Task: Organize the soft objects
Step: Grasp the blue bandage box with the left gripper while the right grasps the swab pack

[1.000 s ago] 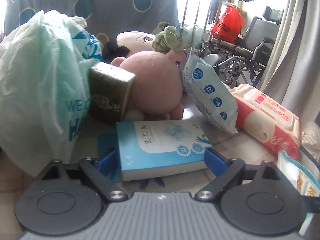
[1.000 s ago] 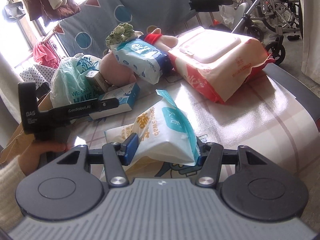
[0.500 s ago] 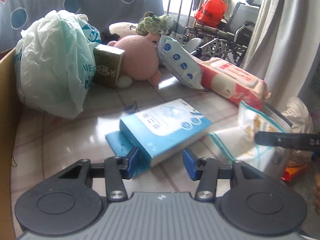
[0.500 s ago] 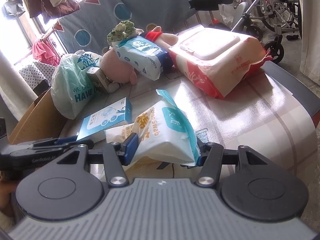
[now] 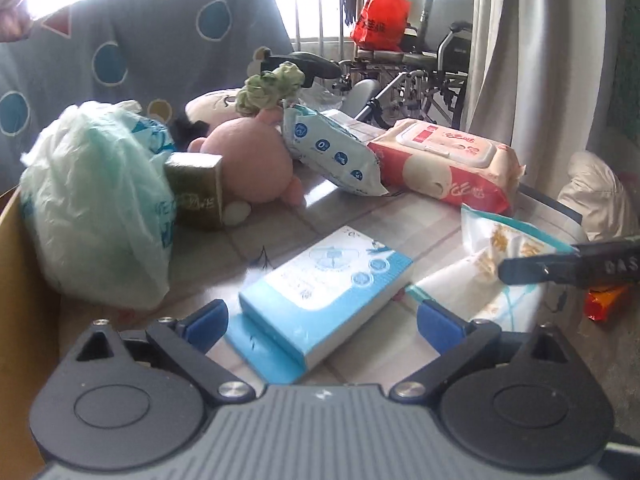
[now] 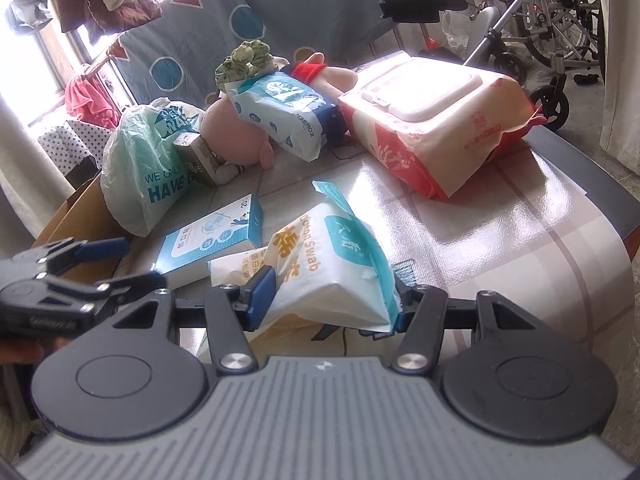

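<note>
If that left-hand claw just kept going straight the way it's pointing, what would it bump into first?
Most likely the light blue box. It lies on the table between the wide-open fingers of the left gripper, which have just been opening and do not touch it. Depth is hard to judge through this lens, so that is a best guess.

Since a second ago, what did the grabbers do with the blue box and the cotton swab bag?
The left gripper dragged the blue box away from the pink plush toy toward the table's near edge. Its jaws have just been opening, and now stand wide and clear of the box, which lies flat on the table. The right gripper stayed put, clamped on the cotton swab bag.
</note>
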`<state>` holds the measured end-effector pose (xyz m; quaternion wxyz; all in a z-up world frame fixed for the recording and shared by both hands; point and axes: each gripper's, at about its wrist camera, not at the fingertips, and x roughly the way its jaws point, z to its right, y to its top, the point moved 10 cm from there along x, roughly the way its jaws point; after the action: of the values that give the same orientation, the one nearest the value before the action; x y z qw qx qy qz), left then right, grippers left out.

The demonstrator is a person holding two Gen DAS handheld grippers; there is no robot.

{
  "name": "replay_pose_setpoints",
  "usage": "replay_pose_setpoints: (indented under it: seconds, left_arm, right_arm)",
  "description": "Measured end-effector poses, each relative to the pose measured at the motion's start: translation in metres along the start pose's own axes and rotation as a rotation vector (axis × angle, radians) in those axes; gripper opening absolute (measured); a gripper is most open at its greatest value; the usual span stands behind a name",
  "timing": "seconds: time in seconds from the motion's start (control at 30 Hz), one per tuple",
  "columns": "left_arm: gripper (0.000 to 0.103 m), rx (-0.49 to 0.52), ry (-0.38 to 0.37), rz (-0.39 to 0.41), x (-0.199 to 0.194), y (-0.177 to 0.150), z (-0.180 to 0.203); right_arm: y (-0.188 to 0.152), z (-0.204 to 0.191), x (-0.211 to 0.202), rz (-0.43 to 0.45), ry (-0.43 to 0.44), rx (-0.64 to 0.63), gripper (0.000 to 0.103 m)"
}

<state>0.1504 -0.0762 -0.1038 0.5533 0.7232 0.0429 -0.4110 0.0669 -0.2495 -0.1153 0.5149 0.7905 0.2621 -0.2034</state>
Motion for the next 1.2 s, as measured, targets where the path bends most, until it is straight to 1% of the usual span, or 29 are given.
replay_pose_setpoints:
  seconds: [0.07,0.13,0.17,0.2,0.27,0.3,0.33,0.37,0.4,0.47,0.57,0.67,0.73,0.8,0.83,0.87,0.9,0.93,1.0,1.03,1.07,1.13,1.2]
  left_arm:
    - [0.101,-0.028,-0.026,-0.009,0.014,0.007,-0.001]
    - [0.103,-0.110,-0.076,-0.037,0.029,0.009,-0.004]
    - [0.103,-0.145,-0.086,-0.052,0.036,0.009,-0.006]
    - [0.103,-0.164,-0.086,-0.060,0.041,0.009,-0.008]
    - [0.102,-0.168,-0.090,-0.074,0.052,0.006,-0.010]
    - [0.101,-0.183,-0.106,-0.071,0.055,0.004,-0.012]
    - [0.093,-0.194,-0.120,-0.059,0.056,0.002,-0.013]
    - [0.082,-0.195,-0.118,-0.047,0.053,0.001,-0.014]
    - [0.076,-0.188,-0.099,-0.045,0.050,-0.001,-0.015]
    - [0.050,-0.148,-0.061,-0.056,0.041,-0.006,-0.014]
    - [0.044,-0.145,-0.064,-0.072,0.021,-0.019,-0.010]
    - [0.041,-0.165,-0.123,-0.099,0.002,-0.031,0.000]
    - [0.042,-0.171,-0.169,-0.120,-0.010,-0.038,0.011]
    - [0.052,-0.183,-0.217,-0.144,-0.021,-0.043,0.022]
    - [0.068,-0.195,-0.234,-0.147,-0.026,-0.045,0.026]
    - [0.086,-0.206,-0.243,-0.143,-0.034,-0.045,0.028]
    - [0.092,-0.204,-0.228,-0.130,-0.041,-0.043,0.028]
    - [0.100,-0.181,-0.186,-0.101,-0.049,-0.039,0.026]
    - [0.101,-0.116,-0.092,-0.037,-0.060,-0.029,0.020]
    - [0.101,-0.106,-0.064,-0.028,-0.059,-0.026,0.017]
    - [0.101,-0.122,-0.043,-0.031,-0.054,-0.024,0.014]
    - [0.101,-0.200,-0.045,-0.031,-0.036,-0.020,0.008]
    - [0.100,-0.240,-0.053,-0.056,-0.015,-0.021,0.007]
  right_arm:
    - [0.000,-0.001,0.000,0.000,-0.005,-0.007,0.054]
    - [-0.001,-0.002,0.000,0.003,-0.008,-0.022,0.055]
    - [-0.001,-0.002,-0.001,0.005,-0.007,-0.023,0.055]
    - [-0.001,-0.001,-0.001,0.007,-0.004,-0.019,0.055]
    - [-0.001,-0.001,-0.001,0.006,-0.001,-0.014,0.055]
    - [-0.001,-0.001,-0.001,0.005,-0.004,-0.016,0.055]
    - [-0.001,-0.002,-0.001,0.005,-0.007,-0.019,0.055]
    - [-0.001,-0.002,-0.001,0.005,-0.008,-0.020,0.055]
    - [0.000,-0.002,-0.001,0.004,-0.007,-0.020,0.055]
    - [0.000,-0.001,-0.001,0.004,-0.001,-0.020,0.055]
    - [0.000,-0.001,-0.001,0.007,0.003,-0.024,0.055]
    - [0.000,0.000,-0.001,0.008,0.002,-0.023,0.055]
    - [0.000,0.000,-0.001,0.007,0.006,-0.024,0.055]
    - [0.000,0.000,-0.001,0.005,0.008,-0.025,0.055]
    - [0.000,0.000,-0.001,0.005,0.009,-0.023,0.055]
    - [0.000,0.000,-0.001,0.005,0.009,-0.021,0.055]
    - [0.000,0.000,-0.001,0.005,0.009,-0.021,0.055]
    - [0.000,0.000,-0.001,0.005,0.009,-0.021,0.055]
    - [0.000,0.000,-0.001,0.009,0.007,-0.022,0.055]
    - [0.000,0.000,-0.001,0.012,0.005,-0.023,0.055]
    - [0.000,0.000,-0.001,0.016,0.005,-0.021,0.055]
    - [0.000,0.000,-0.001,0.017,0.004,-0.017,0.055]
    - [0.000,0.000,-0.001,0.013,0.003,-0.010,0.055]
